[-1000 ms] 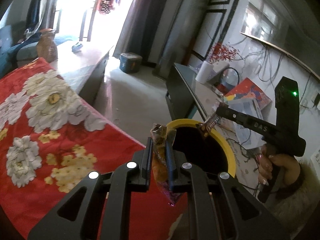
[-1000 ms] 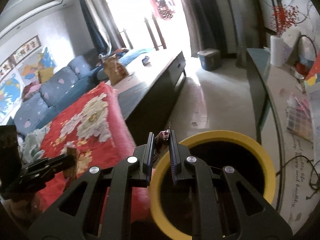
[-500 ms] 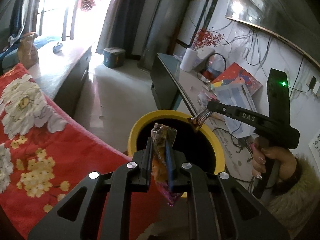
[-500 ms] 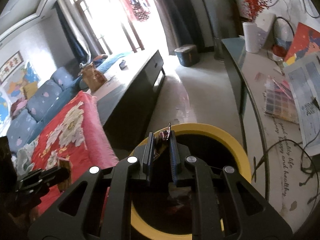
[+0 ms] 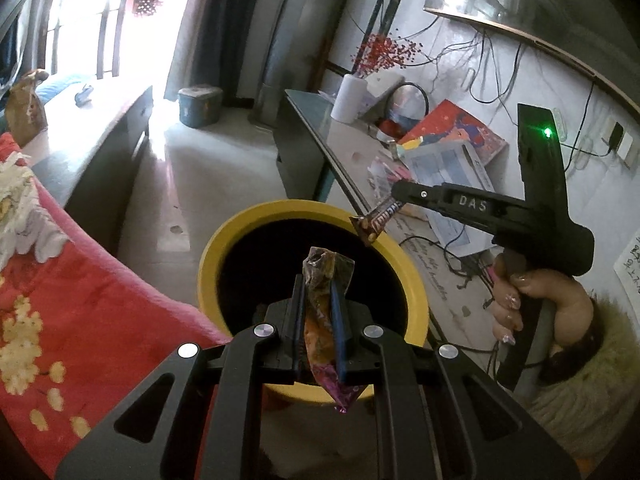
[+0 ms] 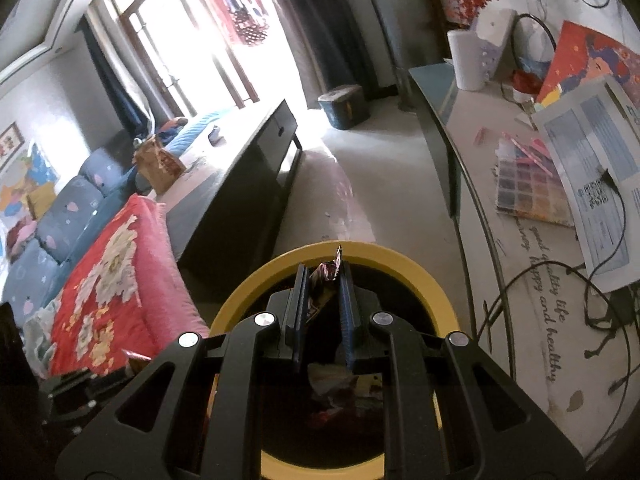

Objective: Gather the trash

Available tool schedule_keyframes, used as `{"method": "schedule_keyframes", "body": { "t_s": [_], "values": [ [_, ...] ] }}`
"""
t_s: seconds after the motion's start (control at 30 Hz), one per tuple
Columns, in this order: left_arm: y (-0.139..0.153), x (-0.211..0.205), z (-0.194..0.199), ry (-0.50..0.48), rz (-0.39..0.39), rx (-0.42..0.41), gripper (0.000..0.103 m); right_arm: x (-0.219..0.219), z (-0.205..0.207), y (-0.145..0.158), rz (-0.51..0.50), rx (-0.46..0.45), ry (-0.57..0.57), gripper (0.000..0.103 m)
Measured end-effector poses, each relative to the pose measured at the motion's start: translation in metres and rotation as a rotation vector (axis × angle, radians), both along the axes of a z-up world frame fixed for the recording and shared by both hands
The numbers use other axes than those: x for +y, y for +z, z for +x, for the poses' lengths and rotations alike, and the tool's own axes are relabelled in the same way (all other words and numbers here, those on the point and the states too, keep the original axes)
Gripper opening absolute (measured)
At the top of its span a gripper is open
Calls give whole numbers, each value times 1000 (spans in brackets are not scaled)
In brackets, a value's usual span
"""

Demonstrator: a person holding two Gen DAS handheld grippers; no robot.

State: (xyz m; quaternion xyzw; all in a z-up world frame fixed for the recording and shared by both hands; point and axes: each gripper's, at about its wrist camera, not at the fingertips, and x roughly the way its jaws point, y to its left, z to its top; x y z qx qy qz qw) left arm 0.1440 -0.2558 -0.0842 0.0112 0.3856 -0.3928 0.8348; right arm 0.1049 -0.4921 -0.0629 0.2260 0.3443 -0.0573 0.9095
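A round bin with a yellow rim (image 5: 248, 226) and a dark inside stands on the floor below both grippers. My left gripper (image 5: 316, 284) is shut on a crumpled orange and purple snack wrapper (image 5: 320, 320), held over the bin's near side. From the right, my right gripper (image 5: 394, 196) reaches in, shut on a brown chocolate bar wrapper (image 5: 378, 220) just above the far right rim. In the right wrist view the right gripper (image 6: 324, 270) holds that wrapper (image 6: 326, 276) over the bin rim (image 6: 400, 256). Some trash (image 6: 340, 380) lies inside the bin.
A red flowered blanket (image 5: 60, 300) hangs close to the bin's left. A glass desk (image 6: 520, 240) with papers, cables and a white roll runs along the right. A dark low table (image 6: 240, 176) and a blue sofa (image 6: 60, 220) stand beyond. A person's hand (image 5: 516, 300) grips the right handle.
Both grippers have moved forward and down over the bin, each keeping its wrapper. The bin's opening now lies under both of them and looks larger.
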Motion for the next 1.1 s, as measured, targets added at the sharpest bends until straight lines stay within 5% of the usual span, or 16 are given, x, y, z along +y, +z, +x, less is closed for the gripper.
{"method": "schedule_keyframes", "body": {
  "t_s": [0.6,0.63,0.7,0.8,0.87,1.0,1.1],
  "values": [
    [-39,-43,9,-64,40,47,15,-19,-2,-16,57,32,-48,17],
    [-41,-44,10,-66,40,52,18,-19,-2,-17,62,33,-45,20],
    [-41,-44,13,-64,41,53,48,-19,-3,-18,72,42,-43,31],
    [-36,-38,16,-51,31,46,67,-17,-8,-15,75,35,-41,41],
    [-32,-32,18,-24,32,34,78,-15,-14,-11,72,27,-51,57],
    [-19,-14,21,20,8,32,96,-4,-24,-3,50,32,-33,67],
    [-6,5,20,75,20,-10,96,9,-34,9,11,6,-23,79]
  ]
}}
